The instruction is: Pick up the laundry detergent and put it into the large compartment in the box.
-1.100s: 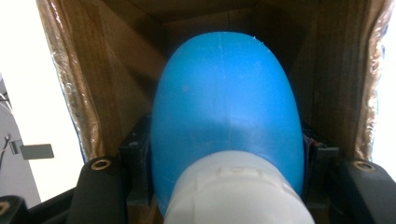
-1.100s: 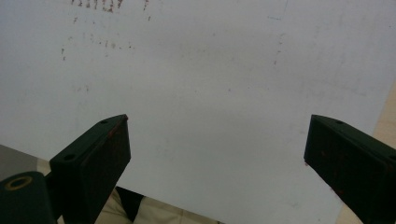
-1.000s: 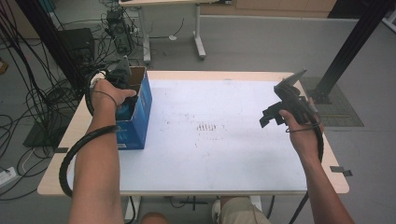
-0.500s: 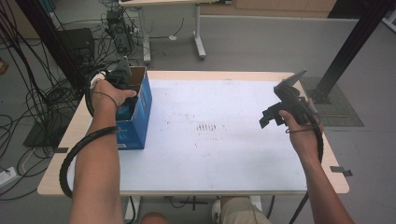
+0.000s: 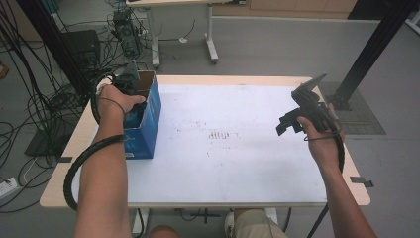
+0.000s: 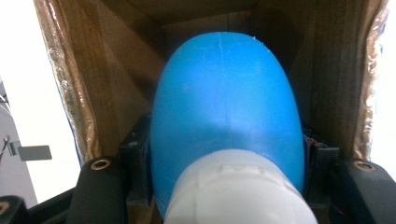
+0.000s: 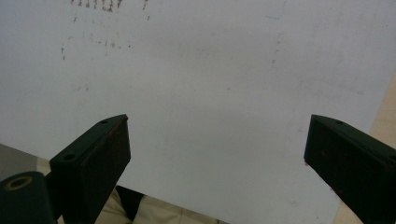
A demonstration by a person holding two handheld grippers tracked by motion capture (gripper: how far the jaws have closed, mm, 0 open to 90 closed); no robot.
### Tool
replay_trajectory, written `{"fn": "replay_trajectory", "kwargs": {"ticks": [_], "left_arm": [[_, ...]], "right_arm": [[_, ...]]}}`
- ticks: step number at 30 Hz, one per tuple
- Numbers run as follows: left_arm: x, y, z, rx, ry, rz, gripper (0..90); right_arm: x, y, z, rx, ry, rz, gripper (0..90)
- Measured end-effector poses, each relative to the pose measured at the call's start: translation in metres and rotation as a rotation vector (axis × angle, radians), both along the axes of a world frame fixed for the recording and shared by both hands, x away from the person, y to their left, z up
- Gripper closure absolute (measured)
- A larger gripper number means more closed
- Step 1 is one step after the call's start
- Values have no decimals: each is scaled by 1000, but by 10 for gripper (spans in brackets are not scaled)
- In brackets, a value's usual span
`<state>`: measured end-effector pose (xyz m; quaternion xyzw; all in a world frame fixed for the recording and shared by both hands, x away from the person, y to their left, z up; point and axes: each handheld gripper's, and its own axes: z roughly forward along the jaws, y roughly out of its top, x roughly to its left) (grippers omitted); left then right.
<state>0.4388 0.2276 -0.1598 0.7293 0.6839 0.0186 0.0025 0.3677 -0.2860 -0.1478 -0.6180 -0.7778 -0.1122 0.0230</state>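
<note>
Two grippers: left (image 5: 130, 82) clamps a blue bottle (image 6: 226, 107) inside the box (image 5: 148, 121); right (image 7: 215, 154) gapes above the table (image 5: 237, 148).

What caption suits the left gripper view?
Left claw gripping a blue bottle with a white cap inside a cardboard box.

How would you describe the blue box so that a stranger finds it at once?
Start at the white table and go to its left edge. The blue box stands there, open on top, brown cardboard inside, with the left claw reaching into it. Nothing else stands on the table.
</note>
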Motion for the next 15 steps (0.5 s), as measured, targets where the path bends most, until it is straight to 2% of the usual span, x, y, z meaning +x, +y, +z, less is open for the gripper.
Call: {"fn": "replay_trajectory", "kwargs": {"ticks": [15], "left_arm": [[0,0,0,-3,-6,4,373]], "right_arm": [[1,2,2,-5,-3,7,71]]}}
